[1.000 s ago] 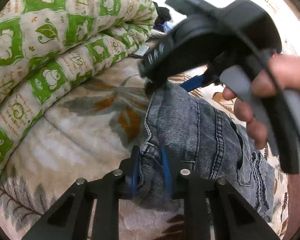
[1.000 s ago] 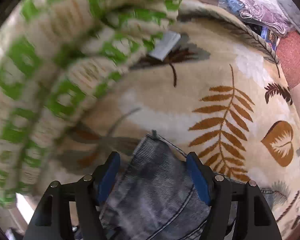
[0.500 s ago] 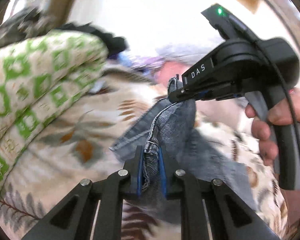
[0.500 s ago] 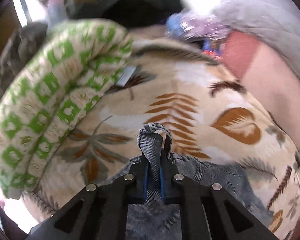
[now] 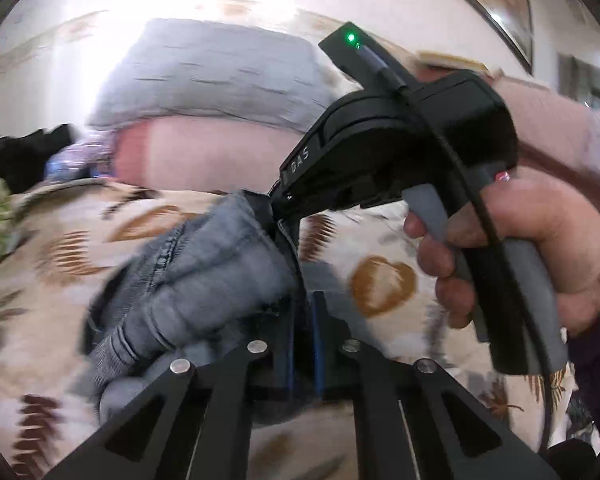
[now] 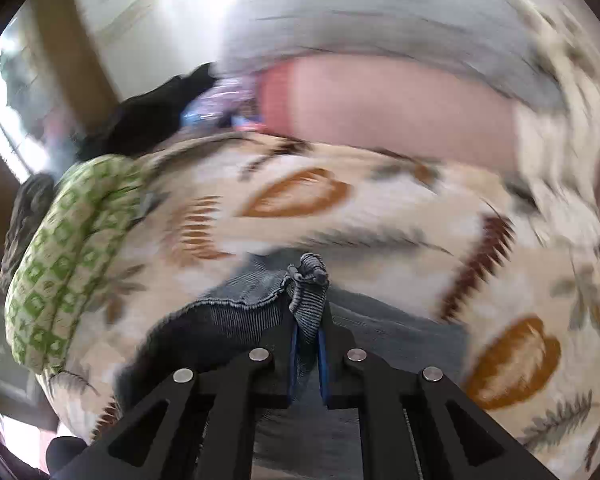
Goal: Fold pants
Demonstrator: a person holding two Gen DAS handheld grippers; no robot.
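Now: both claws clamped on pants (image 6: 260, 308) | left gripper (image 5: 302, 344) pinching denim edge | right gripper (image 6: 306, 344) nipping bunched corner | cloth looks soft, heavyish, droopy; hold seams, not middle

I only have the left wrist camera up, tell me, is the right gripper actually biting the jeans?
Observer: Yes. In the right wrist view the right gripper is shut on a bunched fold of the jeans, which sticks up past its fingertips.
Operator: What is off to that side of the bed?
Observer: A rolled green and white quilt lies at the left edge of the leaf-print blanket.
Operator: Anything behind the quilt?
Observer: A dark heap, too blurred to name.
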